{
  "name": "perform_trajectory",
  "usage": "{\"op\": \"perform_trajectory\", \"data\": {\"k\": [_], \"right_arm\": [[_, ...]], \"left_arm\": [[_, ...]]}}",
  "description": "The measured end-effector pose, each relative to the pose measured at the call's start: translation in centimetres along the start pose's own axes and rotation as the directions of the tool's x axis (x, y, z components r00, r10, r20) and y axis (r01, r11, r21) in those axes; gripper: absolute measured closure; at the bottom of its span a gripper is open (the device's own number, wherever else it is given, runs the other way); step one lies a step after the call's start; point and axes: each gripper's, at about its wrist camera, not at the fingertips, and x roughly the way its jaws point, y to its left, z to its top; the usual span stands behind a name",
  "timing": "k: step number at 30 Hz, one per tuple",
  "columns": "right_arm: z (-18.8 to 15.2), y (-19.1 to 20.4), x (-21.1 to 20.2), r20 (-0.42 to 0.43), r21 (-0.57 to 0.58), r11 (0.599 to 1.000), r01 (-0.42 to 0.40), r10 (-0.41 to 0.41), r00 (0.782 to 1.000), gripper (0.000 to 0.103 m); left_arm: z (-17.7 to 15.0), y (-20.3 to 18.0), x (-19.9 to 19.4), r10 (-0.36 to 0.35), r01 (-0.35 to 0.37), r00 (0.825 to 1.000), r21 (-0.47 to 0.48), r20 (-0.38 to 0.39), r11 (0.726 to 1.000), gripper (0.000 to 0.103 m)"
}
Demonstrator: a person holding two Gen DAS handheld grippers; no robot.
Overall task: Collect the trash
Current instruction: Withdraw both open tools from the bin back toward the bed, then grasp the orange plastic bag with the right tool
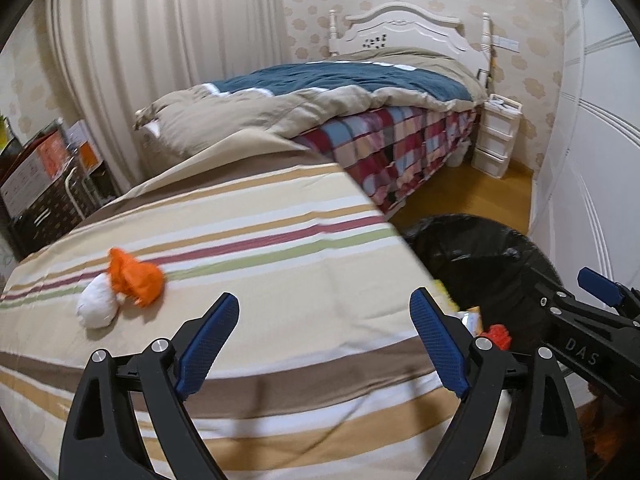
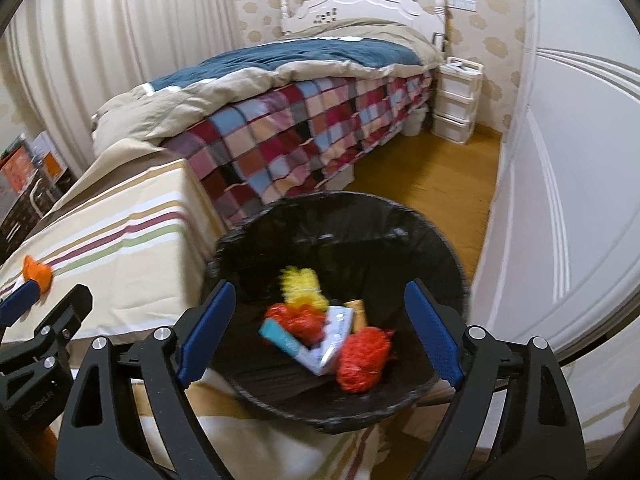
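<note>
The bin (image 2: 432, 240) is showing only partly from the left, the striped cloth (image 1: 280, 216) cutting it off; its blurred contents are hard to identify. An orange wad (image 1: 136, 276) and a white wad (image 1: 98, 306) are lying touching on the cloth, neither plainly elongated. The left gripper (image 1: 324, 338) and the right gripper (image 2: 318, 328) are both standing wide, holding nothing. A bed (image 2: 280, 92) is filling the room behind.

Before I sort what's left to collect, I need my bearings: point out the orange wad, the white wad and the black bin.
orange wad (image 1: 138, 278), left wrist view, middle of the crumpled lump.
white wad (image 1: 97, 307), left wrist view, centre of the ball.
black bin (image 2: 360, 216), right wrist view, far inner wall of the liner.
</note>
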Motion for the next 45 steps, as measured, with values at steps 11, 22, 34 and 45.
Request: {"op": "perform_trajectory", "data": {"k": [11,22,34,45], "right_arm": [[-1.4,7.6,0.1,-0.044,-0.126,0.985,-0.119,0.114,0.993,0.019],[-2.3,15.7,1.2,-0.129,-0.254,0.943,-0.214,0.186,0.974,0.019],[-3.5,24.4,2.1,-0.201,-0.384,0.876,-0.291,0.228,0.953,0.019],[-3.3,29.7,3.0,-0.217,-0.432,0.846,-0.312,0.239,0.947,0.022]], "left_arm": [[-1.7,6.8,-1.3,0.125,-0.125,0.992,-0.065,-0.012,0.990,0.016],[-3.9,16.0,-0.3,0.243,-0.260,0.964,-0.173,-0.110,0.950,0.016],[-5.7,21.6,-1.3,0.276,-0.307,0.949,-0.242,-0.155,0.920,0.016],[-6.5,25.7,-1.5,0.285,-0.331,0.941,-0.314,-0.183,0.890,0.016]]}}
